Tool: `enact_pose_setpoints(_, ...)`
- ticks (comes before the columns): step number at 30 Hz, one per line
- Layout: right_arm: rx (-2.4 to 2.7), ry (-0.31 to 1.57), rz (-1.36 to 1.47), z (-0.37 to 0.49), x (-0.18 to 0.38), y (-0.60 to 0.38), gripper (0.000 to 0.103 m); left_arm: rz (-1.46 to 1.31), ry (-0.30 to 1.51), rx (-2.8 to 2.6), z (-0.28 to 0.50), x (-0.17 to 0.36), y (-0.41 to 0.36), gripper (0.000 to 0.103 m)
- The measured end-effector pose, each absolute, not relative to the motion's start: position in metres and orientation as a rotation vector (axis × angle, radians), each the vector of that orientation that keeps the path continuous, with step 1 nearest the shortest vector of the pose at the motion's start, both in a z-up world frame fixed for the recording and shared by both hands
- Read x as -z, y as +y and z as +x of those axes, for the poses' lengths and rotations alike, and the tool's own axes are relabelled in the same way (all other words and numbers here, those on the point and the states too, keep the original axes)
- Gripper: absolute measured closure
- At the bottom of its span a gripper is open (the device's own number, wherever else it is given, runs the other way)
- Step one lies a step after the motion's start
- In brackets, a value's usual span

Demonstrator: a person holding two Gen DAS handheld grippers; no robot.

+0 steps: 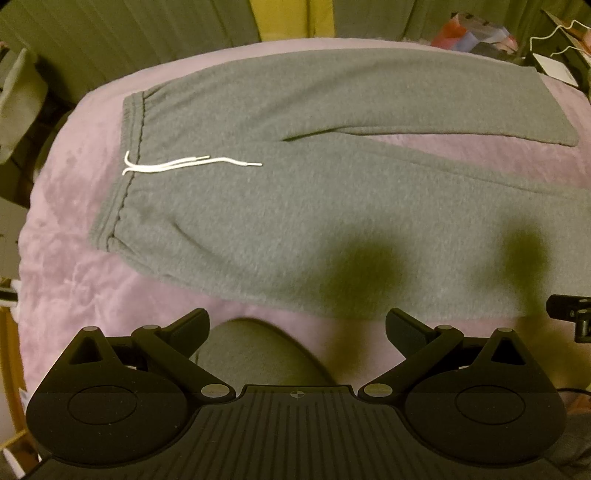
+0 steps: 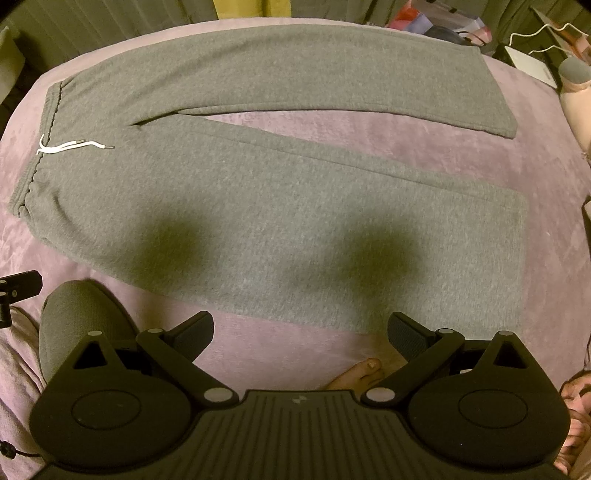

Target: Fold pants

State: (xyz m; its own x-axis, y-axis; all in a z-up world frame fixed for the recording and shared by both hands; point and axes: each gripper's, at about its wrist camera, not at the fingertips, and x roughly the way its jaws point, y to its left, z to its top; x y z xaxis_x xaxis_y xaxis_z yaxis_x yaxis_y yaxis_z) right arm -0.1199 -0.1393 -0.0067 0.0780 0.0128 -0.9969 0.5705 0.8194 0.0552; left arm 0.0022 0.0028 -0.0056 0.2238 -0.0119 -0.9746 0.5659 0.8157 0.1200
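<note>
Left wrist view: my left gripper point(image 1: 297, 325) spread wide, holding nothing, above the near edge of the grey pants point(image 1: 295, 192) lying flat on the pink blanket point(image 1: 74, 258). Right wrist view: my right gripper point(image 2: 301, 328) likewise spread, empty; pants point(image 2: 277, 206) unfolded, white drawstring point(image 2: 74, 146) at left.

in the left wrist view the nearer leg of the grey fleece sweatpants point(image 1: 332, 206) runs off the right edge, hem unseen. the cluttered colourful items point(image 1: 469, 35) beyond the lilac plush blanket point(image 1: 66, 229) are too blurred to identify.
</note>
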Motion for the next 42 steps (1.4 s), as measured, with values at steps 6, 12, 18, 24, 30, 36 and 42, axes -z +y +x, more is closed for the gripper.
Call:
enact_pose_setpoints(6,0.442,1.446,0.500,-0.1193,0.0058,-0.1389,0.003,0.511,1.296,0.425,0.0019,0.0060,0.0029,0.000)
enact_pose_setpoints(12,0.439,1.446,0.501,-0.1197,0.0059,-0.1390,0.003,0.511,1.296,0.426,0.0015,0.0057,0.0037,0.000)
enact_pose_setpoints(18,0.439,1.446,0.503,-0.1179,0.0053,-0.1391,0.003,0.511,1.298,0.429,0.0015,0.0057,0.0035,0.000)
enact_pose_setpoints(24,0.434,1.450,0.502,-0.1173,0.0060,-0.1388,0.003,0.511,1.301,0.428,0.0028,0.0052,0.0024,0.000)
enact_pose_setpoints(30,0.433,1.450,0.502,-0.1161,0.0057,-0.1398,0.003,0.510,1.304,0.427,0.0039,0.0054,0.0012,0.000)
enact_pose_setpoints(36,0.433,1.453,0.502,-0.1146,0.0059,-0.1408,0.003,0.507,1.303,0.430,0.0047,0.0060,0.0013,0.000)
enact_pose_setpoints(42,0.433,1.451,0.501,-0.1130,0.0068,-0.1422,0.003,0.501,1.284,0.433,0.0042,0.0101,0.0031,0.000)
